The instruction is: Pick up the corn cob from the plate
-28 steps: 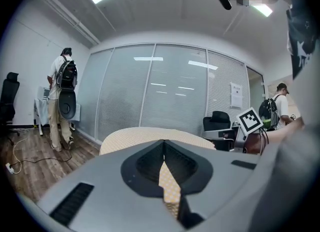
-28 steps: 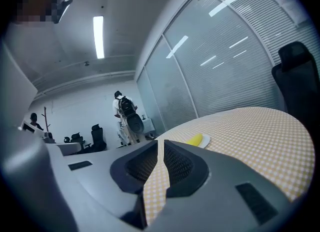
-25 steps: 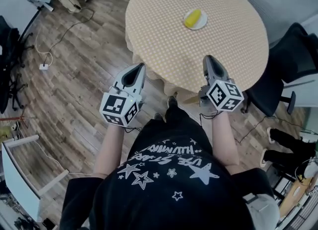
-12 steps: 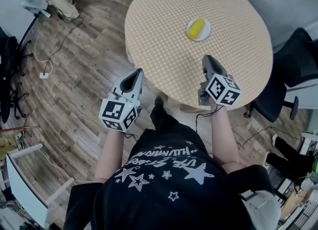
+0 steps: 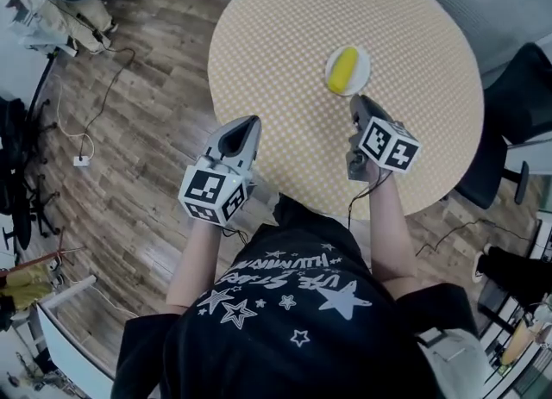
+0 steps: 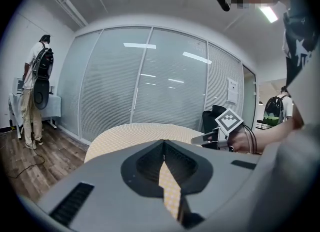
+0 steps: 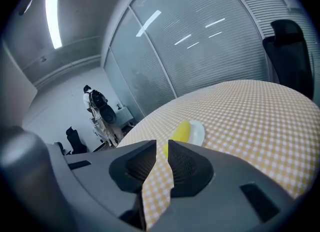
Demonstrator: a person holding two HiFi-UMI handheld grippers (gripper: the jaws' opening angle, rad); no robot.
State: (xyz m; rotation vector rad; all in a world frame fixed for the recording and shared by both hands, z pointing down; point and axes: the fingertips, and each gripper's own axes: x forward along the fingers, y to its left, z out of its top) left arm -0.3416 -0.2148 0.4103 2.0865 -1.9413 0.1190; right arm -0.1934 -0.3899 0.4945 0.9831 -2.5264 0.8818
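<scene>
A yellow corn cob (image 5: pixel 343 69) lies on a small white plate (image 5: pixel 361 71) on the round table with the yellow checked cloth (image 5: pixel 285 27). My right gripper (image 5: pixel 355 101) hovers over the cloth just short of the plate, jaws shut and empty. In the right gripper view the corn cob (image 7: pixel 181 130) and plate (image 7: pixel 199 132) sit right beyond the right gripper (image 7: pixel 162 144). My left gripper (image 5: pixel 253 121) is at the table's near left edge, well left of the plate, shut with nothing in it. The left gripper (image 6: pixel 163 142) shows its tips meeting, pointing level across the table (image 6: pixel 125 133).
A black office chair (image 5: pixel 520 87) stands right of the table, also the chair (image 7: pixel 287 38) behind it. Cables (image 5: pixel 86 121) trail over the wooden floor at left. A person with a backpack (image 6: pixel 36 88) stands far off by a glass wall with blinds.
Both grippers moved forward toward the table. The right one now reaches over the cloth close to the plate; the left one has come up to the table's edge.
</scene>
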